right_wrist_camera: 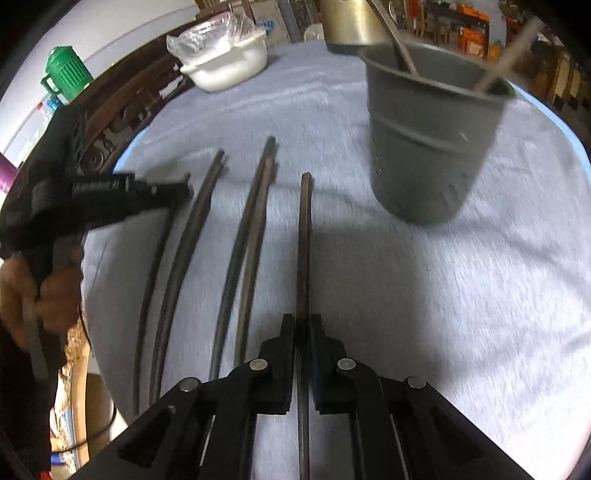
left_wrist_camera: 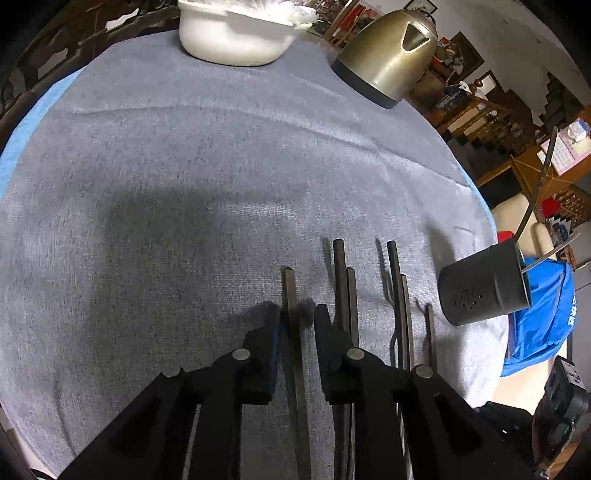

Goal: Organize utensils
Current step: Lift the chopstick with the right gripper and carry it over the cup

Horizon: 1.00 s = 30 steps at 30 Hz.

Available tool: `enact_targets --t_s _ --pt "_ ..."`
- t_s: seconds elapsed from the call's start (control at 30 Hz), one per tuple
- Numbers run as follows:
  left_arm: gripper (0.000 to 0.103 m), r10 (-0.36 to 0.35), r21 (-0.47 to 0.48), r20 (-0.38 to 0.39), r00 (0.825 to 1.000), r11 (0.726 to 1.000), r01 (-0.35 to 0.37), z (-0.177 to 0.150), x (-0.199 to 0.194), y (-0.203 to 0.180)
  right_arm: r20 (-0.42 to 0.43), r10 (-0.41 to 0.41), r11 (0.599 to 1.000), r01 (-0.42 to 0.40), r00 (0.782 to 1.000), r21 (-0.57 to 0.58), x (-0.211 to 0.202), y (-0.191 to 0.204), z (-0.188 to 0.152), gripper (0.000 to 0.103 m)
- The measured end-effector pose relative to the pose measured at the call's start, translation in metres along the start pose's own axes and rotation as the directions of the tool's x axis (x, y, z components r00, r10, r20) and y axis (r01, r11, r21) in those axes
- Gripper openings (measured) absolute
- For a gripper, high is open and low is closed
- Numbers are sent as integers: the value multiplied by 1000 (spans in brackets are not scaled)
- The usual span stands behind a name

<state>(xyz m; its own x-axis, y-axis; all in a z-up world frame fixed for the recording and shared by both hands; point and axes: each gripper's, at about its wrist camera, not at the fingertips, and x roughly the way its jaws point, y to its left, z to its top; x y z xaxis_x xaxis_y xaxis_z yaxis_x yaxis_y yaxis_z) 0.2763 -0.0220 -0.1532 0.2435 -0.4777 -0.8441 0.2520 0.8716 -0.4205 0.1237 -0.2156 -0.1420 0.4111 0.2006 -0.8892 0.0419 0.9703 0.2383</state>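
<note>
A round table (left_wrist_camera: 22,92) wears a soft grey cloth (left_wrist_camera: 184,166). On the cloth lie dark chopsticks (right_wrist_camera: 255,221) side by side. A grey cup (right_wrist_camera: 428,147), a white pot (left_wrist_camera: 232,37) and a shiny kettle (left_wrist_camera: 388,55) stand there too

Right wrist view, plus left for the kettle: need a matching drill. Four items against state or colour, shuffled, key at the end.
Things
1. white pot
2. kettle
3. grey holder
4. chopstick nearest the holder

States
A. pinched in the right gripper
B. utensil handles sticking out of the top
C. brassy body, dark base
D. clear plastic bunched on top

Pairs: 1-D, 2-C, 3-B, 4-A
</note>
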Motion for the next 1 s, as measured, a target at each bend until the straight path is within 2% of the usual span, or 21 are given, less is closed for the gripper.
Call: enact_targets --t_s 0.1,0.13,0.17,0.53,0.6,0.63,0.8,0.9,1.0 --pt "17 21 19 0 1000 1000 -21 1 1 -3 -6 -13 1000 13 1000 13 1 -1 9 10" --pt "10 41 30 -1 999 999 -41 1 0 -4 -3 -14 1000 14 1000 22 2 -1 14 11" --pt "8 57 41 -2 998 997 -57 1 1 -4 7 -6 999 6 1000 31 5 -2 21 13" --pt "9 54 35 -52 997 998 -52 -2 -3 -1 23 -71 995 69 997 71 25 4 62 16" --pt "9 57 34 -55 997 998 -55 2 -2 -2 34 -79 995 77 996 65 26 5 64 15" --pt "9 58 35 -54 997 998 -56 3 0 -4 37 -88 995 86 995 56 27 5 66 10" --pt "8 71 22 -51 996 997 -70 9 3 -6 59 -39 997 35 997 74 23 0 67 6" --pt "7 86 14 -34 996 996 -86 7 1 -8 107 -17 998 11 994 56 7 1 65 6" --pt "6 68 5 23 997 998 -68 4 -15 -12 184 22 1000 -25 983 14 -18 4 61 6"
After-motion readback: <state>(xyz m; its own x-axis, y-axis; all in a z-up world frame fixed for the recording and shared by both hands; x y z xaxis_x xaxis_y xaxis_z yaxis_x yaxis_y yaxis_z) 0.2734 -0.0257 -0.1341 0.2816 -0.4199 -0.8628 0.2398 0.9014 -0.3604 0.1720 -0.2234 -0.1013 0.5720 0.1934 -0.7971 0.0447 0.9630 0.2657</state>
